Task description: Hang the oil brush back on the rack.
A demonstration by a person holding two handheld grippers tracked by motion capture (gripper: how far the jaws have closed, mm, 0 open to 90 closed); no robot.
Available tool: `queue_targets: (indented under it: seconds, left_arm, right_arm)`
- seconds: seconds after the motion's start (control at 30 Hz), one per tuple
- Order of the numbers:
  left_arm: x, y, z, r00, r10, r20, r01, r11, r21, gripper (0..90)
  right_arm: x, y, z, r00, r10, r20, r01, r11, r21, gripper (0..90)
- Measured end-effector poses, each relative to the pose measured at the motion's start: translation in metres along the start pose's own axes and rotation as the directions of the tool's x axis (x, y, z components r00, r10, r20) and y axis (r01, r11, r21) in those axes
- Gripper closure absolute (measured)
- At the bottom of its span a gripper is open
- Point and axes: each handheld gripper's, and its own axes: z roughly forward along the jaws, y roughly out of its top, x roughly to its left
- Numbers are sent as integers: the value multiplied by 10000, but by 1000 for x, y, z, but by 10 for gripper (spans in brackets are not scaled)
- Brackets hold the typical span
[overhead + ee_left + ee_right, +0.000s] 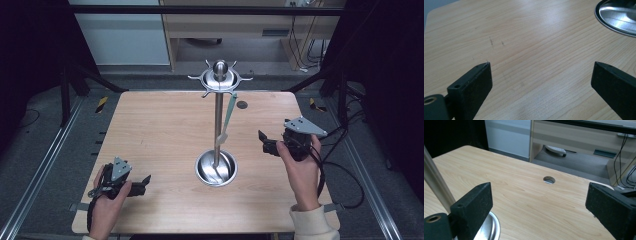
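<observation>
Left hand-held gripper [146,181] sits low at the near left corner of the worktop [150,130], jaws wide apart, nothing between them; bare wood shows between the jaws in the left gripper view, with the rim of the steel base dish [616,17] at top right. Right hand-held gripper [264,141] is farther in on the right side, held by a hand [301,170] in a cream sleeve, jaws spread wide and empty, pointing toward the stand. Metal utensil stand [218,120] is mid-worktop between the two grippers, upright pole rising from the round dish [216,167], hook ring and ball knob on top. A pale green utensil [227,117] hangs from one hook, just beside the pole. Beyond it, a small round hole [242,104] near the far edge. Neither gripper touches the stand.
</observation>
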Motion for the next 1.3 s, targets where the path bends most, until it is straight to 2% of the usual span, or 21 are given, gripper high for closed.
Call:
queue_targets:
  seconds: [0.1, 0.3, 0.57, 0.9, 1.03, 1.3]
  left_arm:
    - [0, 0, 0, 10000, 8, -2, -8, 10000, 9, 31]
    - [0, 0, 0, 10000, 19, -7, -19, 10000, -17, 31]
    - [0, 0, 0, 10000, 13, 6, -13, 10000, -35, 30]
    - [0, 0, 0, 10000, 5, -1, -5, 10000, -55, 30]
    - [0, 0, 0, 10000, -2, 19, 2, 10000, -91, 30]
    - [-1, 0, 0, 10000, 42, 17, -42, 9999, -98, 30]
  right_arm:
    - [-3, -3, 1, 9999, -141, 96, 140, 9998, 127, 92]
    - [-8, -10, 5, 9997, -134, 192, 128, 9993, 352, 103]
    - [-11, -22, 14, 9999, -95, 94, 88, 9974, 709, 114]
    - [-12, -36, 24, 10000, -76, -6, 76, 9928, 1199, 120]
    - [-13, -40, 27, 10000, 11, -49, -5, 9925, 1223, 120]
    - [-8, -49, 37, 9999, -10, -161, 35, 9883, 1525, 115]
